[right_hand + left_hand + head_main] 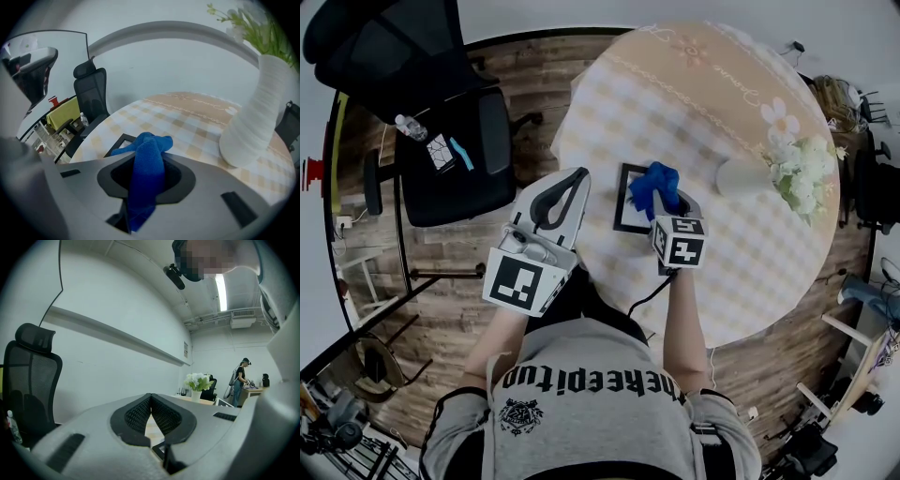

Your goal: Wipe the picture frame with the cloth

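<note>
The right gripper (668, 200) has its jaws pressed together on the blue cloth (654, 183), which runs up between them as a pinched strip and bunches into a loose knot past the tips, as the right gripper view shows (147, 161). That bunch hangs over the right part of the black picture frame (626, 199), which lies flat on the round table (722, 94) near its near-left edge, on a checked cloth cover. Whether the cloth actually touches the frame cannot be told from any view. In the right gripper view only the frame's left corner (118, 142) shows beyond the cloth. The left gripper (577, 180) hangs just left of the frame, apart from it, over the table's near-left rim. Its own view shows the two ribbed jaws meeting at their tips with nothing held between them (151, 397), and they point across the room and not down at the table. A white ribbed vase (255, 117) with white flowers (795, 159) stands on the right side of the table, well apart from the frame. A black office chair (455, 150) sits on the wood floor to the left of the table, with a bottle (411, 127) lying on its seat.
</note>
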A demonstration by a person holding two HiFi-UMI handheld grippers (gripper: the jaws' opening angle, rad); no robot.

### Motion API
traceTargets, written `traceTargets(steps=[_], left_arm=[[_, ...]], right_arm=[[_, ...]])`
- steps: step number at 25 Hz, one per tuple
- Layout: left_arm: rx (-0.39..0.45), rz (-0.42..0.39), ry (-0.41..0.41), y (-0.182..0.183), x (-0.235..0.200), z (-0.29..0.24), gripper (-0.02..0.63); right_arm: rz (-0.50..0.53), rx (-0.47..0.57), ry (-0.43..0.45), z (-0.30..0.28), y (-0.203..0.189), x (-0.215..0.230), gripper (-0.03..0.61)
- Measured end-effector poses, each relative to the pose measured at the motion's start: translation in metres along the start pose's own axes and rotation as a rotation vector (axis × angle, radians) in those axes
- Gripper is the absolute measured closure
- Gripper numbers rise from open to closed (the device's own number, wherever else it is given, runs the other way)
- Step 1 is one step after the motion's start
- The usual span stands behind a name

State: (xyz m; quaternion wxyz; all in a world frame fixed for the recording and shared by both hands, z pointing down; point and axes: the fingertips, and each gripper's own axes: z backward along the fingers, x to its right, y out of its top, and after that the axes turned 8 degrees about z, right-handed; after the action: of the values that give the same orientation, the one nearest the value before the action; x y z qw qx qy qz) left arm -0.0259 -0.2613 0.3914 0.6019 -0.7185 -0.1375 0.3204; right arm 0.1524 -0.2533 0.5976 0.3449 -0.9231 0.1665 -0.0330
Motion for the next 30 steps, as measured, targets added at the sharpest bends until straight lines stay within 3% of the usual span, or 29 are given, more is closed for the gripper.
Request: traceTargets(steps=[16,22,26,30], left_arm=[[0.025,-0.020,-0.016,0.001,0.015,0.003,0.597],[0.032,-0.024,-0.008,0.001,0.015,0.007,0.597],[0.002,0.015,0.015,-0.001,0.013,0.013,0.597],[0.035,-0.015,0.024,0.002,0.006,0.018,0.597]], right_arm=[[-0.021,0.023,0.106,0.023,-0.028,-0.019,0.483],[0.004,0.044,0.154,0.014,-0.020,-0.035,0.483],[0.040,0.053,0.182,0.007,-0.011,-0.051,0.483],[0.070,0.068,0.227,0.003,0.001,-0.072,0.483]])
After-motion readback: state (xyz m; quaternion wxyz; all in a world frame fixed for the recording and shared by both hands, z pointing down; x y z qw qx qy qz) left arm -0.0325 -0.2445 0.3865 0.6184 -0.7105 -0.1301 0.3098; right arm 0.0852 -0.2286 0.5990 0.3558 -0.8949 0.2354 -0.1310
